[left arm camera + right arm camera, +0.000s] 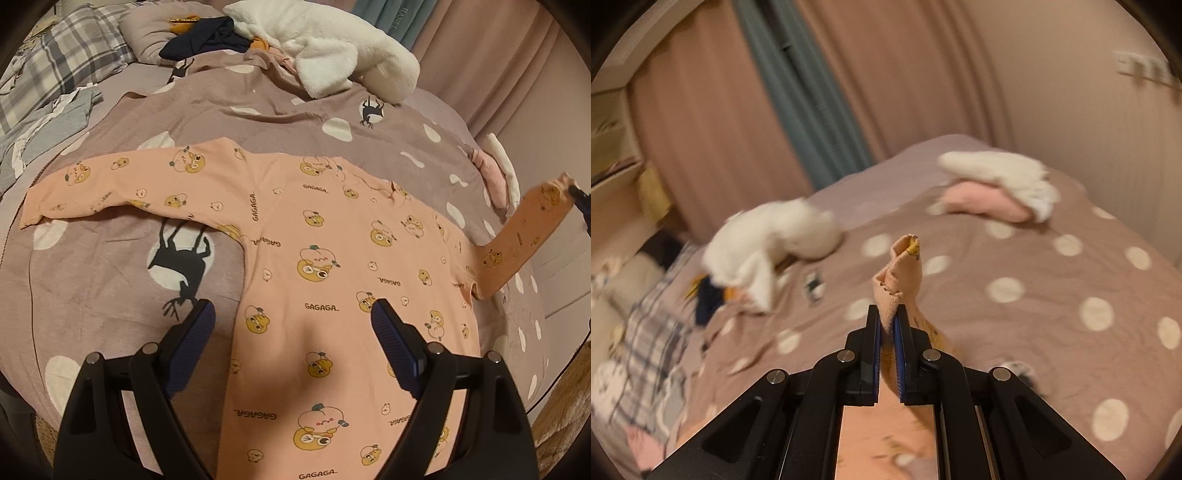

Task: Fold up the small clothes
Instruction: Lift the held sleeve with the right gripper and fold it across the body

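Note:
A peach long-sleeved shirt [332, 295] with cartoon prints and "GAGAGA" text lies flat on the bed. Its left sleeve [122, 184] is spread out flat. Its right sleeve [524, 236] is lifted off the bed. My right gripper [888, 314] is shut on that sleeve's cuff [897, 273], which sticks up between the pads; it also shows at the far right of the left wrist view [576, 194]. My left gripper [291, 314] is open and empty, hovering over the shirt's lower body.
The bed has a mauve duvet [110, 295] with white dots and black deer prints. A white fluffy garment [332, 48], dark clothes [207, 37] and a plaid pillow [55, 62] lie at the far side. A pink and white folded pile [997, 192] lies by the curtains.

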Demonstrator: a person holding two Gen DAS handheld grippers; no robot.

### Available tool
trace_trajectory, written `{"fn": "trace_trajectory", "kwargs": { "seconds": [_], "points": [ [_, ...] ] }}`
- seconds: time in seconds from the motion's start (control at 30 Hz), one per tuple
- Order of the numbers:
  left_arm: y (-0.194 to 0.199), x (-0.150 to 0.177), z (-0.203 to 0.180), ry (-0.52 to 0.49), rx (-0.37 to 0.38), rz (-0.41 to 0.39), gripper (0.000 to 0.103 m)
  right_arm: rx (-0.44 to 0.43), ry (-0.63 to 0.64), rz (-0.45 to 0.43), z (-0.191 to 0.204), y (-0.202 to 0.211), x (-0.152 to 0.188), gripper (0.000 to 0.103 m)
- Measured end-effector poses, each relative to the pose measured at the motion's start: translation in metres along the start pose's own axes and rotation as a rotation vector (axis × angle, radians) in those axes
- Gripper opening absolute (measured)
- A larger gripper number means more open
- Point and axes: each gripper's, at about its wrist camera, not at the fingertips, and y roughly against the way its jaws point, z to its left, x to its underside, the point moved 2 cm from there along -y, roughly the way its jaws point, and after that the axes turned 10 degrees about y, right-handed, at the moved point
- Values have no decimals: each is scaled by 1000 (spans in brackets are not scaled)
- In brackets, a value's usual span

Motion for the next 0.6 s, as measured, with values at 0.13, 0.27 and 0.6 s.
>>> {"fn": "trace_trajectory", "kwargs": {
  "seconds": [0.13, 0.27, 0.6],
  "points": [
    [3, -2, 5, 6, 1, -5, 86, -83, 77, 49, 44, -13, 15, 9],
    [5, -4, 9, 12, -5, -14, 86, -175, 151, 125, 86, -27, 41, 9],
    [1, -7, 14, 18, 9, -16, 86, -282, 258, 337, 151, -68, 113, 9]
  ]
}}
